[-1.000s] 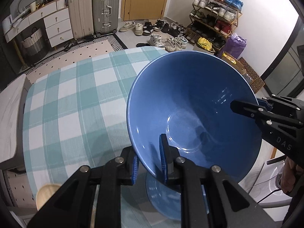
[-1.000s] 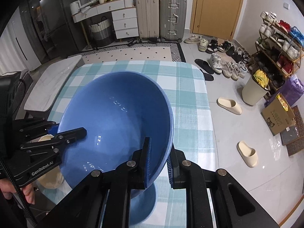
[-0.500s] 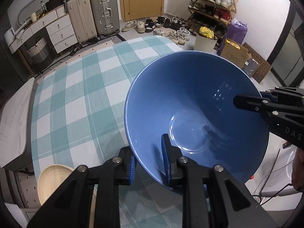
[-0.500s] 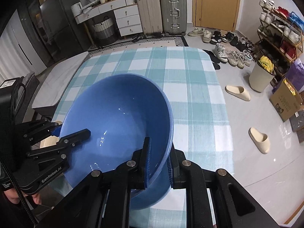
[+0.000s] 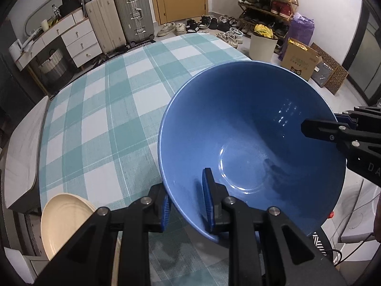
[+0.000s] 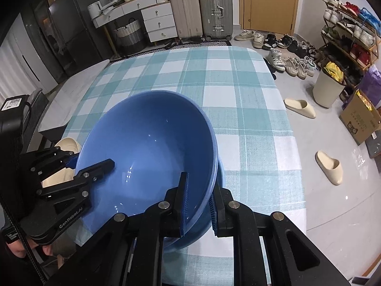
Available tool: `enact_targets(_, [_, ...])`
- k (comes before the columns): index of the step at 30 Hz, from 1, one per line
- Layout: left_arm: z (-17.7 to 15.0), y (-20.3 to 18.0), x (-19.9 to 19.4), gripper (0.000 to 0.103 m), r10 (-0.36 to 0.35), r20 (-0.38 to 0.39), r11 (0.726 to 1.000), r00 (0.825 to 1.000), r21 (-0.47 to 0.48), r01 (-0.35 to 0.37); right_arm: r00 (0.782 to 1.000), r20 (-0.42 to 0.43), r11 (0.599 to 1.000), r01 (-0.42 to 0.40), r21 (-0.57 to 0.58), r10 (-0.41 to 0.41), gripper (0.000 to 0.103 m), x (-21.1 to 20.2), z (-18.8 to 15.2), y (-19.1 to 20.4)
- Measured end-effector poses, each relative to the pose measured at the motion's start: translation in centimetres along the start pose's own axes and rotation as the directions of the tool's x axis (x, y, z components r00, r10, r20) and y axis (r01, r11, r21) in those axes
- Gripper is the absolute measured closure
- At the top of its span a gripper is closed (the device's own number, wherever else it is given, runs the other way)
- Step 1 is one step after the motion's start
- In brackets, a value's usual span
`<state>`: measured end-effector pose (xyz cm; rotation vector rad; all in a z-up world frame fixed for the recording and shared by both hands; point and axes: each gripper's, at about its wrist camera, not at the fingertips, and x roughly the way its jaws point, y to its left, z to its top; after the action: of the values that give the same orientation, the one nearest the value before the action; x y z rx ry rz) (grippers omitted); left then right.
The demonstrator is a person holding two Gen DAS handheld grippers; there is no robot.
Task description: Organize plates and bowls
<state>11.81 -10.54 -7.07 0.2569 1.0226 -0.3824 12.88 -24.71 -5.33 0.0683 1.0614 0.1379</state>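
Fingers of the left gripper (image 5: 188,205) pinch the near wall of the bowl (image 5: 250,143), one blue pad inside, the other outside, jaws nearly closed on the thin rim. Across the bowl, the right gripper (image 6: 198,205) clamps the opposite wall the same way, one pad inside and one outside. Between the two the bowl hangs tilted over the near end of the table (image 6: 238,90). A second blue rim (image 6: 220,174) peeks out just under it in the right view, so it looks about to nest into another blue bowl; whether the two touch yet cannot be told.

Risks, as a judgement: each grip covers only a narrow strip of glossy glaze, so uneven lowering could let the bowl swivel or slip from one pair of pads. Coming down tilted could knock rim against rim and chip or shove the lower bowl. That lower bowl sits near the table edge. A cream plate (image 5: 64,224) lies close by on the left and could be clipped.
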Motion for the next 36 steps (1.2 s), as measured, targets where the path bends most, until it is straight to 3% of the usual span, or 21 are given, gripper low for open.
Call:
enact_targets(8, [-0.7, -0.9, 0.2, 0.081, 0.046, 0.003, 0.999, 0.999, 0.022, -0.046, 0.999, 0.011, 0.999, 0.034, -0.037, -0.034, 0.088, 0.5, -1.2, 0.4])
enact_targets(9, [-0.8, -1.1, 0.2, 0.076, 0.067, 0.008, 0.997, 0.998, 0.03, -0.067, 0.999, 0.013, 0.998, 0.041, -0.044, -0.041, 0.088, 0.6, -1.3, 0.4])
enact_targets(11, [-0.9, -1.6, -0.1, 0.074, 0.131, 0.047, 0.99, 0.99, 0.043, -0.133, 0.998, 0.015, 0.996, 0.065, -0.054, -0.064, 0.088, 0.7, -1.5, 0.5])
enact_targets(15, [-1.0, -1.8, -0.6, 0.061, 0.119, 0.076, 0.992, 0.99, 0.039, -0.122, 0.997, 0.034, 0.996, 0.07, -0.062, -0.068, 0.088, 0.9, -1.8, 1.0])
enact_targets(30, [-1.4, -1.3, -1.8, 0.057, 0.089, 0.166, 0.996, 0.982, -0.046, -0.082, 0.991, 0.103, 0.996, 0.083, -0.023, -0.08, 0.087, 0.6, -2.3, -0.2])
enact_targets(33, [-1.6, -1.2, -1.4, 0.056, 0.056, 0.153, 0.997, 0.987, -0.07, -0.045, 0.986, 0.117, 0.99, 0.124, -0.06, -0.116, 0.087, 0.9, -2.4, 0.1])
enact_targets(36, [-2.0, -0.9, -1.3, 0.056, 0.034, 0.169, 0.994, 0.985, -0.112, -0.015, 0.988, 0.115, 0.992, 0.114, -0.054, -0.107, 0.087, 1.2, -2.4, -0.2])
